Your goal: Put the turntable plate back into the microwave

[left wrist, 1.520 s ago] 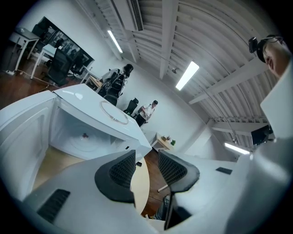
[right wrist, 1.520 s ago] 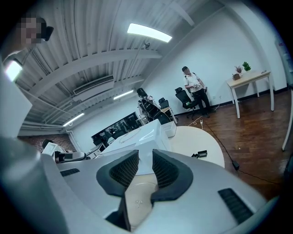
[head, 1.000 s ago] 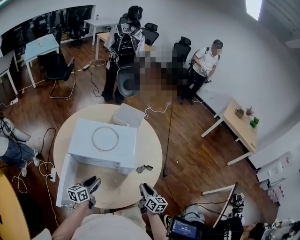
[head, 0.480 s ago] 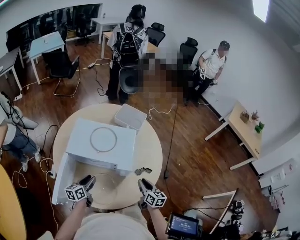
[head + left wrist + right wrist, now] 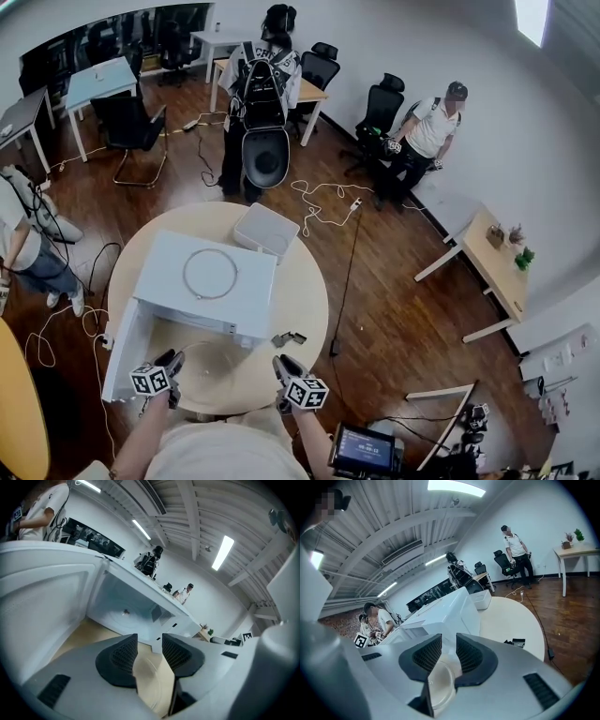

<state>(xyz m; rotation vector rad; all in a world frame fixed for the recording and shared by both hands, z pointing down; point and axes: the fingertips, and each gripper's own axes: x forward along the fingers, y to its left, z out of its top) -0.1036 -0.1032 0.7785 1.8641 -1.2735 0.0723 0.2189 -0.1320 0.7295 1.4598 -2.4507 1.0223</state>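
Note:
The white microwave (image 5: 202, 281) stands on the round table (image 5: 314, 281) with its door (image 5: 122, 352) swung open to the left. The clear glass turntable plate (image 5: 214, 364) lies flat on the table in front of the open cavity (image 5: 133, 613). My left gripper (image 5: 173, 361) hangs open at the plate's left side and faces the cavity, its jaws (image 5: 150, 641) wide apart over bare table. My right gripper (image 5: 281, 366) is at the plate's right side. Its jaws (image 5: 448, 651) stand a little apart, and the plate (image 5: 440, 686) shows low between them, ungripped.
A roller ring (image 5: 210, 273) lies on top of the microwave. A white box (image 5: 267, 230) sits at the table's far edge, and small dark items (image 5: 289, 338) lie right of the microwave. People, chairs and floor cables are farther off.
Both grippers have sunk lower toward the table in front of the microwave, the left one more. Neither pair of jaws has changed its opening.

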